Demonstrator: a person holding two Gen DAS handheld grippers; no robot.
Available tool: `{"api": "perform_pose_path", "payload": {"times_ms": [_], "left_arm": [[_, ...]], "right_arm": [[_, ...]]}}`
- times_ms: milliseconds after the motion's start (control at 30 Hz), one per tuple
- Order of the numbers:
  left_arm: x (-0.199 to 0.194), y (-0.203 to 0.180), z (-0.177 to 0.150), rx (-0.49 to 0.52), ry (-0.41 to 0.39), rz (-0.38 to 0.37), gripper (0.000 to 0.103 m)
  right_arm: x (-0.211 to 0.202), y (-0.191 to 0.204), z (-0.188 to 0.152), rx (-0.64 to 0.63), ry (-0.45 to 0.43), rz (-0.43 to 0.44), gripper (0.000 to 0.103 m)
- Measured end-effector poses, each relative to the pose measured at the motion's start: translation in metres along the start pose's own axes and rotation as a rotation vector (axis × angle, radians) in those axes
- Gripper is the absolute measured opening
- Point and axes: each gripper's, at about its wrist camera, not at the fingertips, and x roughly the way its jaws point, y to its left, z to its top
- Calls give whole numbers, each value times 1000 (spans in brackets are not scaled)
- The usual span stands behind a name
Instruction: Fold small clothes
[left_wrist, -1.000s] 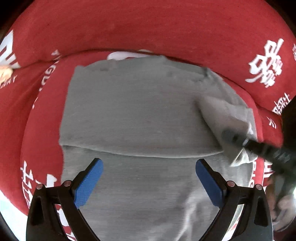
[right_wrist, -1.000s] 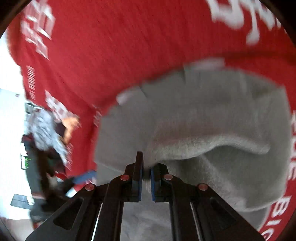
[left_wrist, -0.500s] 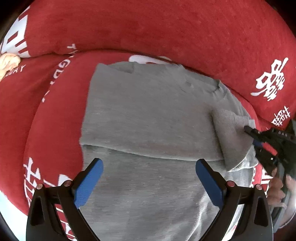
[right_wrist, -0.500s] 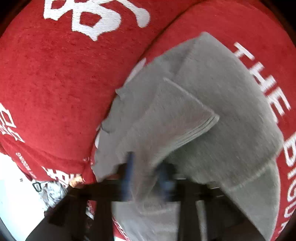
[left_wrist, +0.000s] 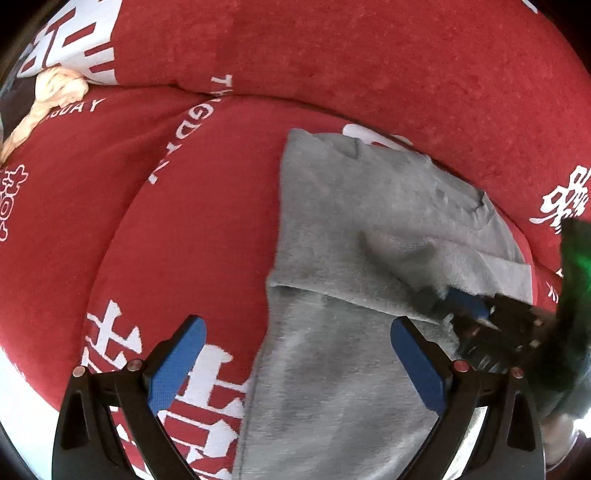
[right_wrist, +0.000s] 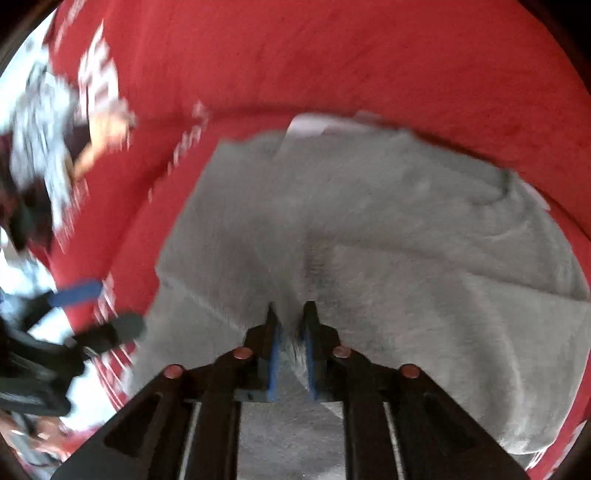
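Observation:
A small grey garment (left_wrist: 354, 229) lies partly folded on a red cushion (left_wrist: 177, 229) with white lettering. In the left wrist view my left gripper (left_wrist: 295, 350) is open and empty, hovering over the garment's left edge. My right gripper (left_wrist: 465, 306) shows at the right, its blue pads closed on a folded grey flap. In the blurred right wrist view the right gripper (right_wrist: 291, 317) is shut on a pinch of the grey garment (right_wrist: 369, 229), fabric showing between the pads.
A red back cushion (left_wrist: 332, 48) rises behind the garment. A peach-coloured cloth (left_wrist: 55, 88) lies at the far left. In the right wrist view the left gripper (right_wrist: 77, 295) and a heap of patterned clothes (right_wrist: 40, 118) are at the left.
The left wrist view has shifted left, so the garment sits further right. The right gripper has carried the grey flap inward over the garment, toward the left gripper.

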Motion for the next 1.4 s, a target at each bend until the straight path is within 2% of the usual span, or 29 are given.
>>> {"api": "perform_pose_path", "payload": {"times_ms": [67, 100, 200, 300, 433, 467, 500, 533, 600, 667, 767, 800, 833, 900, 967, 1067, 1133, 1167, 1200, 1300, 1400], "left_arm": [[-1, 1, 1, 4, 3, -16, 101], [-1, 0, 2, 7, 5, -25, 101], [1, -12, 8, 32, 25, -80, 101], [9, -31, 14, 67, 64, -173, 101], [33, -55, 21, 84, 155, -272, 101], [40, -59, 22, 69, 178, -287, 98], [44, -62, 22, 57, 189, -297, 92], [46, -64, 23, 50, 195, -301, 82], [49, -68, 25, 32, 199, -300, 74], [52, -70, 27, 15, 202, -298, 59], [56, -70, 27, 0, 216, -284, 51], [57, -70, 28, -2, 217, -280, 45], [61, -71, 28, -3, 228, -270, 33], [64, -67, 30, -14, 238, -266, 31], [64, -66, 33, -14, 223, -276, 8], [58, -73, 39, -1, 179, -277, 8], [51, -79, 47, 18, 146, -278, 8], [44, -85, 54, 33, 116, -282, 8], [38, -89, 60, 43, 94, -289, 8], [13, -99, 77, 83, 0, -316, 8], [1, -96, 82, 111, -45, -329, 8]], "right_arm": [[1, 3, -4, -1, 16, -2, 47], [-6, 0, -4, 6, 7, 3, 50], [-21, -9, -9, 43, -10, 39, 50], [-39, -35, -20, 136, -19, 70, 50], [-60, -89, -46, 321, -38, 93, 50], [-66, -105, -56, 379, -48, 96, 50], [-71, -118, -63, 423, -53, 96, 50], [-73, -127, -69, 461, -57, 92, 50], [-81, -153, -84, 553, -69, 89, 50], [-88, -177, -101, 644, -81, 102, 50], [-93, -203, -131, 769, -97, 149, 50], [-93, -208, -141, 811, -102, 169, 50], [-93, -216, -154, 871, -110, 197, 50], [-89, -225, -171, 953, -124, 231, 50], [-83, -237, -184, 1040, -161, 274, 50], [-75, -253, -189, 1140, -238, 347, 49], [-71, -261, -186, 1181, -268, 373, 39], [-71, -264, -183, 1184, -265, 364, 19], [-72, -267, -177, 1169, -253, 335, 10], [-89, -268, -165, 1114, -321, 315, 9], [-103, -268, -162, 1086, -410, 356, 9]]}}
